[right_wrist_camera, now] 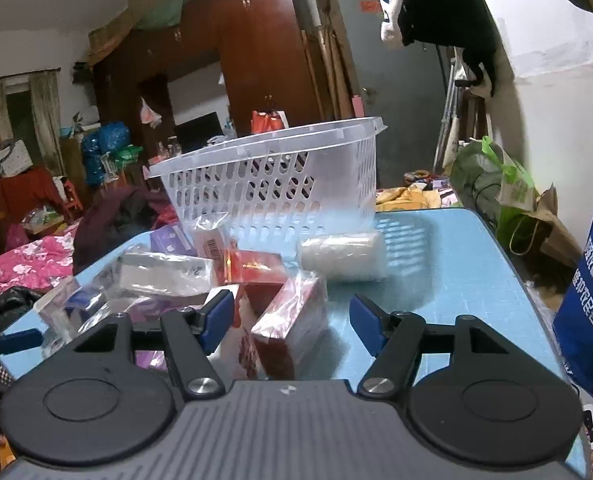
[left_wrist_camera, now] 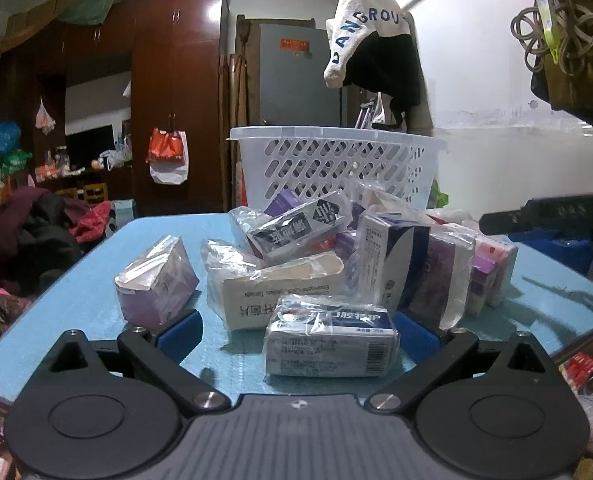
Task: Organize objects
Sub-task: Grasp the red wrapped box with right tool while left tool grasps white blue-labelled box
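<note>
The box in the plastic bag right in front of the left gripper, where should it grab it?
Grip the bagged box across its two short ends, coming straight in low over the blue table. It lies flat, long side facing the left gripper, whose open fingers already sit on either side of it.

The left gripper is hovering, jaws wide, around a bagged medicine box lying on the blue tabletop before a white basket.

The white basket hides its floor behind piled bagged medicine boxes, the blue bag is cut by the right-wrist view's edge, and box print blurs
</note>
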The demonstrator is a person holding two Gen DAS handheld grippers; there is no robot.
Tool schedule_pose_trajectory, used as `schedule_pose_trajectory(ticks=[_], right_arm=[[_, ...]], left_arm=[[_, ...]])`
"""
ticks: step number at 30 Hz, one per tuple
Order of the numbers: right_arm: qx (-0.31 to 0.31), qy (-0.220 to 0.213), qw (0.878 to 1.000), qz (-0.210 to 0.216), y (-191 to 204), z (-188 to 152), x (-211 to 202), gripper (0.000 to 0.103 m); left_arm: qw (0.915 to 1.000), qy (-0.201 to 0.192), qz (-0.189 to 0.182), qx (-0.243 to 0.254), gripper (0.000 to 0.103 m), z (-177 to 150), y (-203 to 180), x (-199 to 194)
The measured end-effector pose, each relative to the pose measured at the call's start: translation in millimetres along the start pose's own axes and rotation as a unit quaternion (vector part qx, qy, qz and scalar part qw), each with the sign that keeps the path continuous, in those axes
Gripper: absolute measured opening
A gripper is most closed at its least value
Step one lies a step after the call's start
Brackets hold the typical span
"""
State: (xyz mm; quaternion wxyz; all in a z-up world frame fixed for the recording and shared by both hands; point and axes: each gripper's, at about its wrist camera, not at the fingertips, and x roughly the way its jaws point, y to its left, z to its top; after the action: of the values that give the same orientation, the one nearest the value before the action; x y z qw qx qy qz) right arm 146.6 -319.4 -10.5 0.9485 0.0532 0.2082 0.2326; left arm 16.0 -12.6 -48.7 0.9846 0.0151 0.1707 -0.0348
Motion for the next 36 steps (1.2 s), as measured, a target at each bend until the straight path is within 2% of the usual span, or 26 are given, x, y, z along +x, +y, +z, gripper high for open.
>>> schedule_pose_trajectory(ticks=[6,8,15,19,24,26,29,33,36], right_arm=[[0.000,0.004,1.000,-0.015,0,0,-6,0.068],[-0.008,0.013,1.000,-0.027,2,1,-4,0.062],[-0.021,0.036,0.999,-0.029,9,7,9,0.062],[-0.025,0.035,0.999,-0.032,9,5,-1,0.057],[-0.016,0.040,0.999,-0.029,4,2,-3,0.058],[-0.018,0.046,0.998,-0.042,1,-1,-1,0.059],[0.006,0.039,0.998,-0.038,-11,-3,-6,0.059],[-0.028,0.050,0.998,-0.015,-4,-4,4,0.059],[-0.046,0.051,0.998,-0.016,2,-5,14,0.056]], left_arm=[[0.9998,-0.003,-0.018,0.006,0.103,-1,-2,2],[0.9997,-0.005,-0.025,0.006,0.103,-2,-3,3],[0.9993,-0.002,-0.017,0.034,0.103,-7,-14,7],[0.9987,-0.004,-0.009,0.051,0.103,-10,-18,7],[0.9987,-0.003,-0.011,0.050,0.103,-10,-18,9],[0.9987,-0.003,-0.011,0.050,0.103,-10,-18,8],[0.9989,-0.003,-0.009,0.046,0.103,-10,-18,9],[0.9991,-0.002,-0.010,0.041,0.103,-9,-18,12],[0.9988,-0.008,-0.005,0.049,0.103,-9,-20,13]])
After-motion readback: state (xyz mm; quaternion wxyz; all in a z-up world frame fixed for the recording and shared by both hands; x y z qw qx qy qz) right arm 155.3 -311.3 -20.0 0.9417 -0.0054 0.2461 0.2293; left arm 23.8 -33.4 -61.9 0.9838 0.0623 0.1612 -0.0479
